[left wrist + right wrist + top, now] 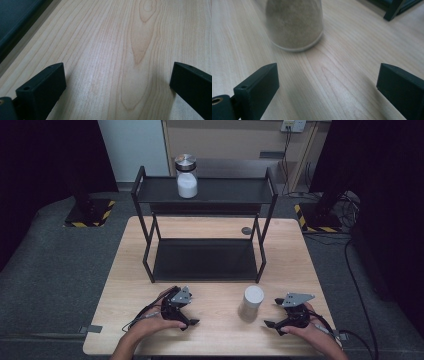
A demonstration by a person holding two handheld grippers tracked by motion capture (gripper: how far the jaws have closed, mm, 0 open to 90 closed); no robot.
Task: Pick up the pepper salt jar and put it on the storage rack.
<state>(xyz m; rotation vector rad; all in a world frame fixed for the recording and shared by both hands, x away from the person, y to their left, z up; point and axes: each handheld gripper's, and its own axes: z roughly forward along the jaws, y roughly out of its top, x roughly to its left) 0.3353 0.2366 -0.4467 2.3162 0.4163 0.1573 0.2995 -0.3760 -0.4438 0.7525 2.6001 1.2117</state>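
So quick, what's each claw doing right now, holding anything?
Left claw: open, nothing between its jaws, just above the table.
Right claw: open, holding nothing; the white jar stands just ahead of it, untouched.

black rack (206, 245) on table (125, 280) | top shelf: metal-lidded jar (186, 176) (white contents) | small disc (246, 231)

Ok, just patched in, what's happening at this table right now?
A person holds a claw in each hand low over the light wooden table. The right claw stands open, aimed at the clear jar of pale sandy powder with a white lid, not touching it. The left claw is open over bare wood. A second clear jar of white powder with a metal lid stands on the top tier of the black metal shelf.
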